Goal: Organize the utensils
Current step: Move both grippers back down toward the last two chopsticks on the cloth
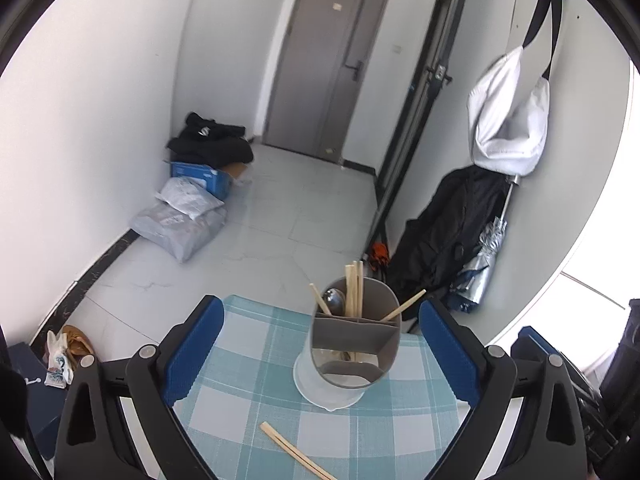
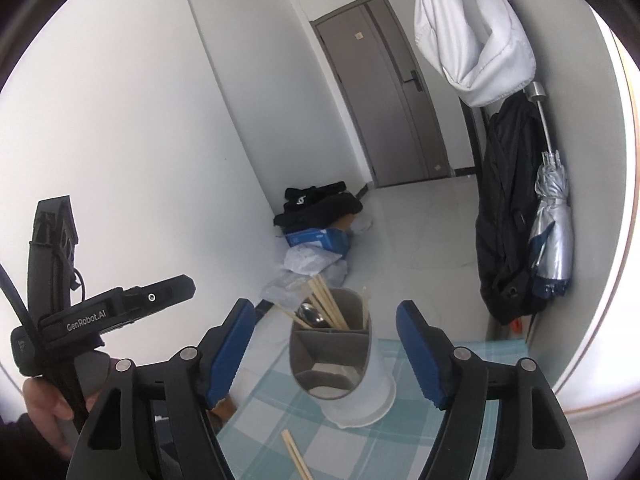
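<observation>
My left gripper (image 1: 320, 344) and right gripper (image 2: 326, 356) both spread wide, nothing held, loose chopsticks (image 1: 298, 456) lying nearest on checked tablecloth (image 1: 248, 380), grey utensil holder (image 1: 356, 344) w/ chopsticks & spoon (image 1: 335, 300) upright between my fingers, door (image 1: 324, 68) beyond.

Worktop (image 1: 248, 380): woven checked cloth, matt. Utensil holder (image 1: 356, 344): smooth matt grey plastic. Chopsticks (image 1: 354, 290): pale bare wood. Spoon (image 2: 312, 314): glossy metal. Floor (image 1: 280, 220): glossy tile.
</observation>
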`<state>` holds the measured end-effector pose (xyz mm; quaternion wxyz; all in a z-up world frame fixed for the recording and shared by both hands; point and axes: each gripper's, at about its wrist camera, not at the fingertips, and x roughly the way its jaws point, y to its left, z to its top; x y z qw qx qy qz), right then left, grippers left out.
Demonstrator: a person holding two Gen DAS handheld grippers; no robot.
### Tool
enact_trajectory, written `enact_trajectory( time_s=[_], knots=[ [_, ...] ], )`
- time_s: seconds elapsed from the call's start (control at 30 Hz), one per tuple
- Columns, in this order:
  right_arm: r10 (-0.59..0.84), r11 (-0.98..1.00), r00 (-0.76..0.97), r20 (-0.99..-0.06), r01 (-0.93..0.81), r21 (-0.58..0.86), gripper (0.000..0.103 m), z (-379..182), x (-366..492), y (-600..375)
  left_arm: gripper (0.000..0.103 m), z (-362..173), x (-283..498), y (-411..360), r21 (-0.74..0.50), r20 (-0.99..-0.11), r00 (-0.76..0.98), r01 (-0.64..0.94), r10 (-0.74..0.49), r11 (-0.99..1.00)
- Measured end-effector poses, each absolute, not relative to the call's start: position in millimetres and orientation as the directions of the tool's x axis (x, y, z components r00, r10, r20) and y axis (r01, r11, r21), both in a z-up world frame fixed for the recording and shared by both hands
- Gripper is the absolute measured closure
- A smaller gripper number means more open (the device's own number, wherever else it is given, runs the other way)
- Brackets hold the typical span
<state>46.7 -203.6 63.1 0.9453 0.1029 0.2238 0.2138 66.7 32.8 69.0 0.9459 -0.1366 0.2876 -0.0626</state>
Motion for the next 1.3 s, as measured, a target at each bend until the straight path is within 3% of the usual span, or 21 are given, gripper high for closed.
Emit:
enact_trajectory(
  time_s=[0.13,0.6,1.03,1.3],
  knots=[
    [0.436,0.896,0.819,-0.374,-0.353,0.27,0.02,57,25,-201,0.002,63,50,36,-0.291,-0.518,0.836,0.025,-0.18,0.956],
    [0.384,0.921,0.817,-0.43,-0.303,0.246,0.013,12,-8,-192,0.001,28,17,46,-0.29,-0.522,0.844,-0.038,-0.125,0.956],
    [0.388,0.921,0.732,-0.56,-0.292,0.257,0.012,-43,-4,-183,0.001,-30,23,67,-0.333,-0.594,0.793,-0.09,-0.135,0.938],
    [0.352,0.932,0.647,-0.676,-0.308,0.191,0.012,-79,11,-158,0.001,-59,37,73,-0.37,-0.67,0.72,-0.109,-0.183,0.923]
  ],
)
